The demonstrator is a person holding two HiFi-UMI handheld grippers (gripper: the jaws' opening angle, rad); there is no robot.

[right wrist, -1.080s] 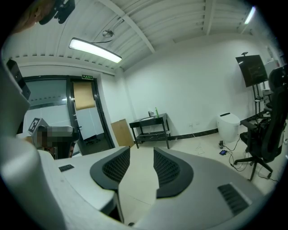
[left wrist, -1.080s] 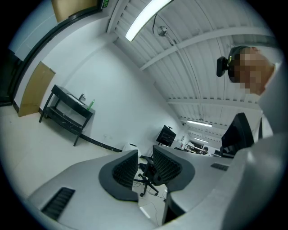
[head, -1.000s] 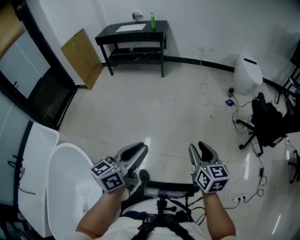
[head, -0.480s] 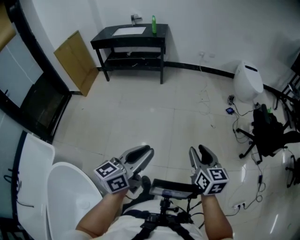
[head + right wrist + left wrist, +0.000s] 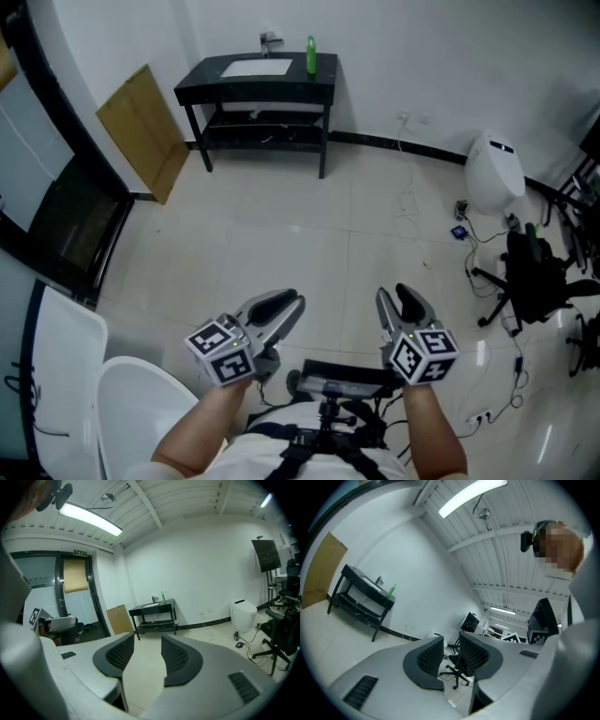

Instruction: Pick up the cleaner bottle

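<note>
Cleaner bottle (image 5: pixel 311 54), green and upright, stands near the right end of a black washstand (image 5: pixel 253 91) against the far wall, well ahead of both pairs of fingers and touched by neither. I hold the left gripper (image 5: pixel 281 305) and the right gripper (image 5: pixel 396 298) side by side, low in the head view, above the pale tiled floor (image 5: pixel 309 234).

The left gripper's fingers stand a narrow gap apart with nothing between them. In the left gripper view the bottle sits far off to the left of those fingers, and a black office chair (image 5: pixel 454 672) shows in the distance through the gap.

The right gripper's fingers are set wider apart, having just been opening, and they too have hold of nothing. In the right gripper view the washstand and the bottle lie straight beyond the fingertips.

A faucet (image 5: pixel 270 39) rises behind the inset white basin, just left of the bottle. A white toilet (image 5: pixel 494 169) sits by the wall, well ahead and to the right of the right fingers. A brown board (image 5: pixel 141 127) leans beside the washstand, far ahead and to the left of the left fingers.
</note>
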